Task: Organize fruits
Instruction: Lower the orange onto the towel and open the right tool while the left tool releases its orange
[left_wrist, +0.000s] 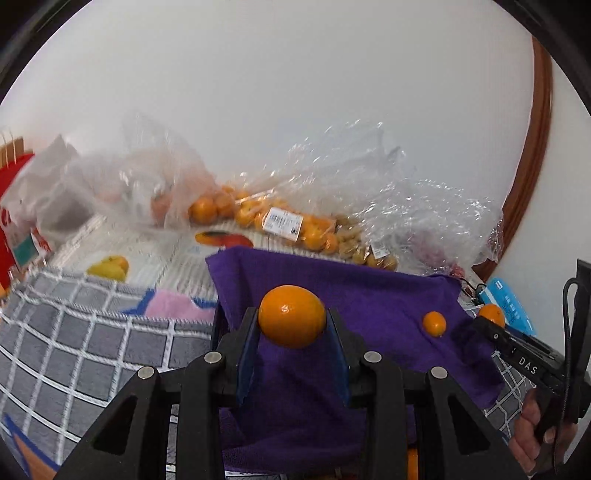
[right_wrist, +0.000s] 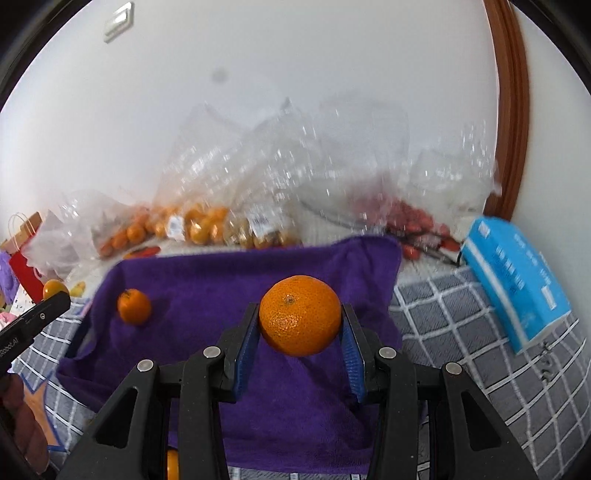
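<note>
Fruits sit in crinkled clear plastic bags (left_wrist: 369, 184) heaped along the far edge of the surface against the white wall; one bag of small oranges (left_wrist: 258, 214) carries a white price label, and another beside it holds smaller yellowish fruit (left_wrist: 354, 247) that is too blurred to name. A grey checked blanket (left_wrist: 74, 332) covers the near part of the surface, and a purple towel (left_wrist: 369, 295) is draped over something boxy on top of it, its far edge close to the bags. A blue packet (right_wrist: 517, 277) lies on the blanket off the towel's right edge, near a brown door frame (right_wrist: 509, 110). A red paper bag (right_wrist: 26, 269) stands at the far left corner.

The right gripper (right_wrist: 300, 325) clamps a large dimpled orange (right_wrist: 300, 314) between its blue pads, held above the towel's middle. The left gripper (left_wrist: 291, 325) likewise pinches a smoother orange (left_wrist: 291, 314) over the towel's left part. In each wrist view the other gripper's tip shows at the side with its orange, and part of the person's hand (left_wrist: 535, 435) wraps the right gripper's handle.

A single small mandarin (right_wrist: 134, 306) rests on the towel between the two grippers, apart from both. A yellow fruit (left_wrist: 109, 267) lies on the pale surface beyond the blanket's far left edge.
</note>
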